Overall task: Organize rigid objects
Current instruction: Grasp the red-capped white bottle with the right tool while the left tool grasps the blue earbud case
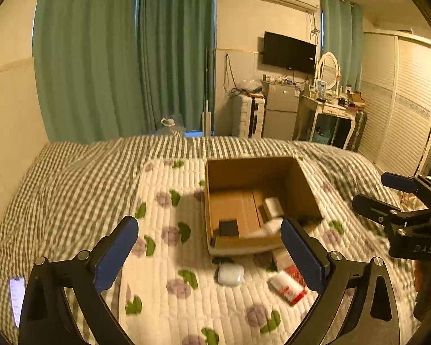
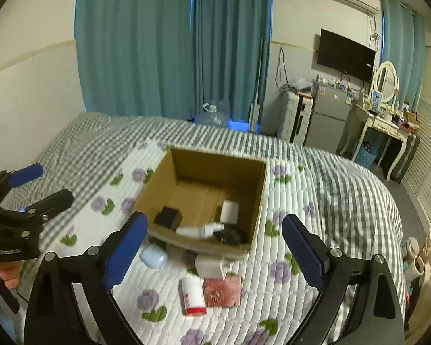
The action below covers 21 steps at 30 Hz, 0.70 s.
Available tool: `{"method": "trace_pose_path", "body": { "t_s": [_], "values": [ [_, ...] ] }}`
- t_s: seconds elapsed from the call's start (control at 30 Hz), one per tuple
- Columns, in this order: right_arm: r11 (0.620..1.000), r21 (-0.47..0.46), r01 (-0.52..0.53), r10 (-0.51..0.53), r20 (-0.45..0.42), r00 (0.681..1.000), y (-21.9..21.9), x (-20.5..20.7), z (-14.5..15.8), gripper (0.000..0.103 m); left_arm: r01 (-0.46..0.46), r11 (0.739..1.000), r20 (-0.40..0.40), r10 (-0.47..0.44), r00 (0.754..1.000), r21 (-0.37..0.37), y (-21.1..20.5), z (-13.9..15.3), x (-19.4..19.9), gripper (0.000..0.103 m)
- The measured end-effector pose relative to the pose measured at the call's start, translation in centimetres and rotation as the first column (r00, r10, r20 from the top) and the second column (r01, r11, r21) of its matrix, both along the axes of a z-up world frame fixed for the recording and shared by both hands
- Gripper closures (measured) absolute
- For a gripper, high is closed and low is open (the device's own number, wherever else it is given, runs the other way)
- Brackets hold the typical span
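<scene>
An open cardboard box point(image 2: 260, 189) point(image 1: 304, 184) stands on a floral quilt on the bed. It holds a black cube point(image 2: 168, 217), a white cylinder point(image 2: 230, 211), a white bottle point(image 2: 199, 230) and a dark object point(image 2: 231, 235). In front of the box lie a white earbud case point(image 2: 153, 256) point(image 1: 230, 274), a white and red tube point(image 2: 192, 296) point(image 1: 287, 287), a red box point(image 2: 222, 291) and a small white box point(image 2: 208, 266). My left gripper point(image 1: 209, 254) point(image 2: 41, 184) is open and empty. My right gripper point(image 2: 215, 254) point(image 1: 373, 191) is open and empty.
A lit phone point(image 1: 16, 297) lies on the checked bedspread at the left edge. Green curtains, a small fridge point(image 2: 329, 118), a suitcase, a dressing table point(image 2: 388, 126) and a wardrobe stand beyond the bed.
</scene>
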State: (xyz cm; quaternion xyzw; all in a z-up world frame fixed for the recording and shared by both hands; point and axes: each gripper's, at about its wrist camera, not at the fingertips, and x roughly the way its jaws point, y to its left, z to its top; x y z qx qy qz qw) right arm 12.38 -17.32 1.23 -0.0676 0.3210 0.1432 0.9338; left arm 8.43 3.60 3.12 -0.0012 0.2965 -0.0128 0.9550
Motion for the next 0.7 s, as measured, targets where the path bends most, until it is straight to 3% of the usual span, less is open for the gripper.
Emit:
{"method": "trace_pose_path", "body": {
  "t_s": [0.2, 0.37, 0.5, 0.6, 0.7],
  "values": [
    [1.0, 0.01, -0.015, 0.016, -0.13, 0.991, 0.3, 0.8, -7.3, 0.008, -0.044, 0.999, -0.068, 0.046, 0.997, 0.022, 0.3, -6.0, -0.4, 0.001],
    [0.999, -0.048, -0.022, 0.009, -0.254, 0.967, 1.2, 3.0, -14.2, 0.008, -0.043, 0.998, -0.125, 0.05, 0.991, 0.052, -0.5, -10.8, 0.5, 0.001],
    [0.999, -0.035, -0.029, 0.015, -0.363, 0.932, 1.4, 3.9, -18.3, 0.031, -0.01, 0.998, -0.177, 0.021, 0.984, 0.06, -1.5, -14.0, 1.1, 0.001],
    [0.999, 0.009, -0.048, 0.048, -0.416, 0.908, 1.4, 4.3, -19.7, 0.034, 0.012, 0.998, -0.21, 0.0, 0.978, 0.055, -1.9, -15.6, 1.3, 0.001],
    [0.998, 0.021, -0.052, 0.056, -0.445, 0.894, 1.7, 4.8, -20.9, 0.045, 0.017, 0.999, -0.238, -0.007, 0.971, 0.04, -2.0, -16.4, 1.5, 0.001]
  ]
}}
